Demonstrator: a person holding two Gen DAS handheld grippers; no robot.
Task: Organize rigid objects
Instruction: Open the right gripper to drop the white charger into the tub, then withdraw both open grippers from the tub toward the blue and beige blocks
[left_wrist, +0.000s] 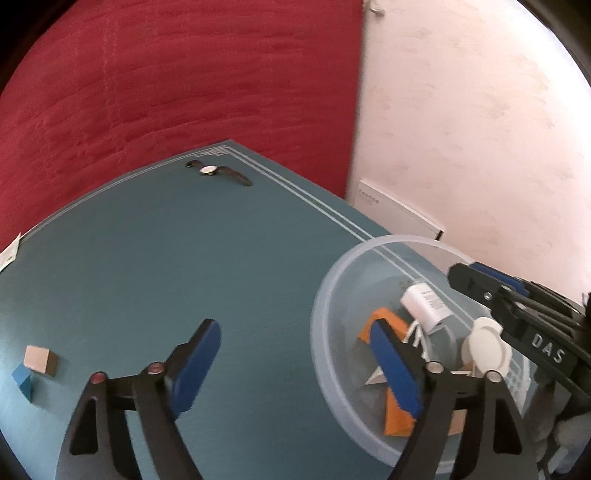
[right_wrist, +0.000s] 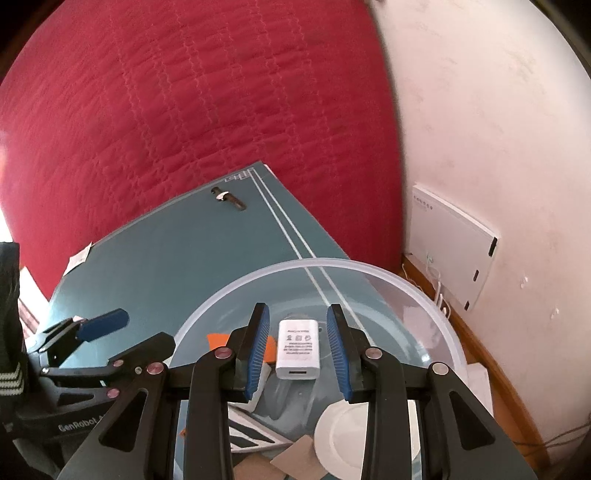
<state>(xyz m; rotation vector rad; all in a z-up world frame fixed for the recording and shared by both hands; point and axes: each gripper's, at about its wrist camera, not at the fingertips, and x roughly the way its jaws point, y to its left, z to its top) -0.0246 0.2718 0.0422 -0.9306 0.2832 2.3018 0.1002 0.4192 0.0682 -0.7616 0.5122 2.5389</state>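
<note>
The bowl's (right_wrist: 424, 295) near rim is cut off by the frame edge. The orange block (left_wrist: 397, 417) is partly hidden behind the left gripper's fingers (left_wrist: 395, 369). The wristwatch (right_wrist: 228, 197) dial is probably too small to read.

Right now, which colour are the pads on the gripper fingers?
Blue pads, ribbed, on black fingers; the right wrist view shows them best.
</note>
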